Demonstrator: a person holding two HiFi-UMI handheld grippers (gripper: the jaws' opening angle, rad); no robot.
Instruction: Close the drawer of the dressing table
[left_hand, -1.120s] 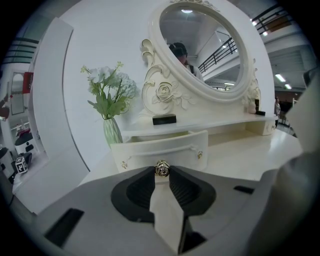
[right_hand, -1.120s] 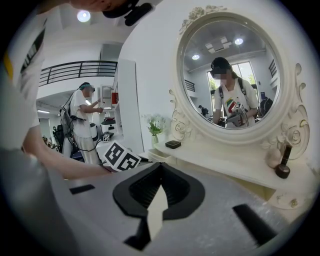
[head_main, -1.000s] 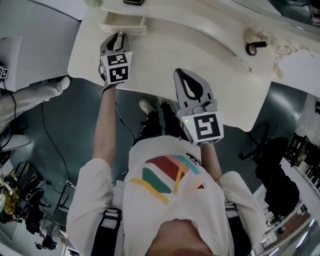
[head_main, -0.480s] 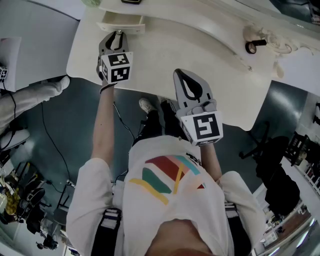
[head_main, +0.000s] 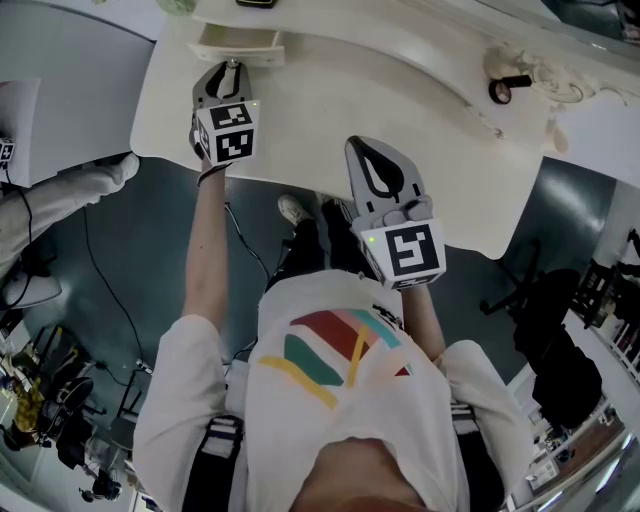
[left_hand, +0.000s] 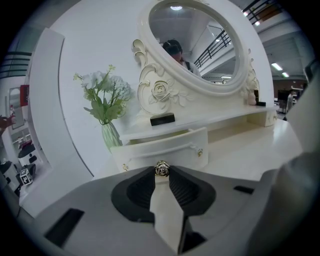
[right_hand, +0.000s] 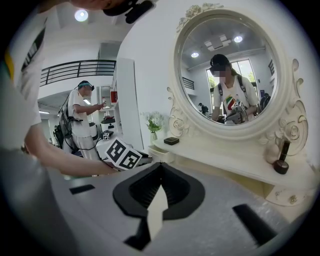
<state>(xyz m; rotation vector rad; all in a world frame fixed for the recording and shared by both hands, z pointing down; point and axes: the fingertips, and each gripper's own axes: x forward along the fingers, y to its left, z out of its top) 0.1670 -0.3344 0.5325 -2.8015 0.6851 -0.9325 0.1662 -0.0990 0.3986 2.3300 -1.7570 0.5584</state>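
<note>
Two grippers are noted: the left gripper (head_main: 231, 68) is clamped on the knob (left_hand: 161, 168) of the open drawer (left_hand: 165, 147); the right gripper (head_main: 366, 148) is held, jaws together, above the dressing table (head_main: 420, 100).

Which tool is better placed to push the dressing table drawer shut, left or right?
Left. The left tool is clamped on the knob of the part-open drawer; the right tool sits shut and empty over the tabletop.
</note>
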